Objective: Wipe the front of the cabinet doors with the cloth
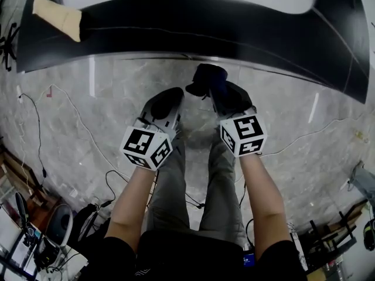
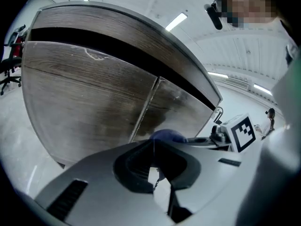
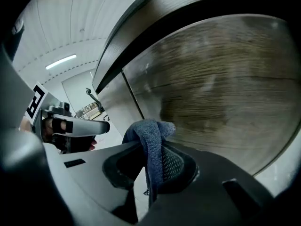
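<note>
The cabinet's two wood-grain doors (image 2: pixel 94 93) fill the left gripper view, with the seam between them (image 2: pixel 145 108) just ahead of the jaws; they also show as cabinet doors (image 3: pixel 221 74) in the right gripper view. From above only the cabinet's dark top (image 1: pixel 205 22) shows. My right gripper (image 1: pixel 214 89) is shut on a dark blue cloth (image 1: pixel 205 78), a fold of cloth (image 3: pixel 151 135) standing up between the jaws, a short way off the door. My left gripper (image 1: pixel 170 98) is beside it, jaws shut and empty, left gripper (image 2: pixel 153 149).
A beige pad (image 1: pixel 58 15) lies on the cabinet top at the left. Cables (image 1: pixel 35 133) trail over the marble floor (image 1: pixel 88 116). Clutter stands at the lower left (image 1: pixel 35 233) and lower right (image 1: pixel 334 239). An office chair (image 2: pixel 11 55) is left of the cabinet.
</note>
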